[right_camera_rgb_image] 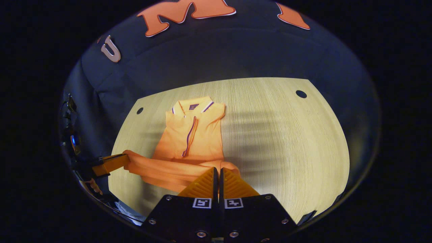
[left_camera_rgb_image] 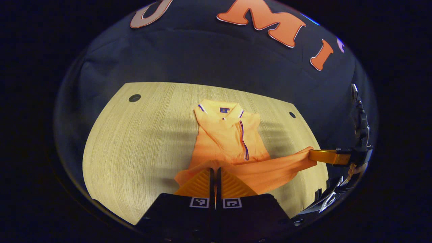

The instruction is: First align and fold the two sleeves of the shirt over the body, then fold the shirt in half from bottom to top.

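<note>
Tongs (left_camera_rgb_image: 215, 172) (right_camera_rgb_image: 217, 172) apparently pinch shirt (left_camera_rgb_image: 229, 135) hem | wood-grain table (right_camera_rgb_image: 287, 135); dark booth

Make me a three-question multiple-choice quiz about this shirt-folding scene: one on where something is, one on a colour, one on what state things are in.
1. Where does the shirt's collar lie?
A. At the table's far side, toward the cloth wall
B. Hanging off the near edge
C. Under the claws

2. What colour is the shirt?
A. Green
B. Orange with dark trim
C. White

3. What state is the shirt's bottom hem in?
A. Flat on the table
B. Rolled into a ball
C. Lifted, a claw pinching each end

Answers: 1 A, the collar sits farthest from both cameras. 2 B, orange cloth, dark stripes at collar and placket. 3 C, the left claw and right claw are each closed on the raised hem.
</note>
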Action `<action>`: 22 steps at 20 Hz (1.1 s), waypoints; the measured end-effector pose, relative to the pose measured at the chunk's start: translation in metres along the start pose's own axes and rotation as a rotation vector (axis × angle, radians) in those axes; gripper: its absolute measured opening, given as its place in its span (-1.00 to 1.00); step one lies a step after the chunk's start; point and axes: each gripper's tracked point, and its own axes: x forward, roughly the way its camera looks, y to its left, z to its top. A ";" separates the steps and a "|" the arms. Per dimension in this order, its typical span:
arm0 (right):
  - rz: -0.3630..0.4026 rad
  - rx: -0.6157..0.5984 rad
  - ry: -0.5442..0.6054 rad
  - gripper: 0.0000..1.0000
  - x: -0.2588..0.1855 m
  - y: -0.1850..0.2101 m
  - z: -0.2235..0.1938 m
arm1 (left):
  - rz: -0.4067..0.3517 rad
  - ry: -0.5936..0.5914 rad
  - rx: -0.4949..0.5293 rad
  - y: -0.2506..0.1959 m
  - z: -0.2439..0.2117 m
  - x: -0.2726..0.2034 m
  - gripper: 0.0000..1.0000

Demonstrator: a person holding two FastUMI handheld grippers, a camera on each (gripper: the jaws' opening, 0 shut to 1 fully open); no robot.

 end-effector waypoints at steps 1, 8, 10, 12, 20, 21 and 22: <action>0.002 -0.003 -0.010 -1.00 0.008 0.000 0.012 | 0.003 -0.009 -0.006 0.000 0.010 0.008 -0.99; -0.033 -0.049 -0.074 -1.00 0.058 -0.003 0.080 | 0.032 -0.069 -0.020 0.014 0.081 0.061 -0.99; -0.040 -0.041 -0.084 -1.00 0.075 -0.009 0.098 | 0.042 -0.081 -0.015 0.020 0.097 0.079 -0.99; -0.040 -0.027 -0.086 -1.00 0.093 -0.012 0.110 | 0.044 -0.083 -0.015 0.024 0.107 0.096 -0.99; -0.065 0.025 -0.032 -0.99 0.178 -0.027 0.124 | 0.065 -0.016 0.025 0.046 0.108 0.182 -0.99; -0.075 0.034 -0.029 -0.98 0.188 -0.029 0.123 | 0.071 -0.008 0.036 0.049 0.106 0.190 -0.99; -0.101 0.033 -0.019 -0.97 0.192 -0.035 0.122 | 0.075 0.005 0.048 0.052 0.102 0.197 -0.97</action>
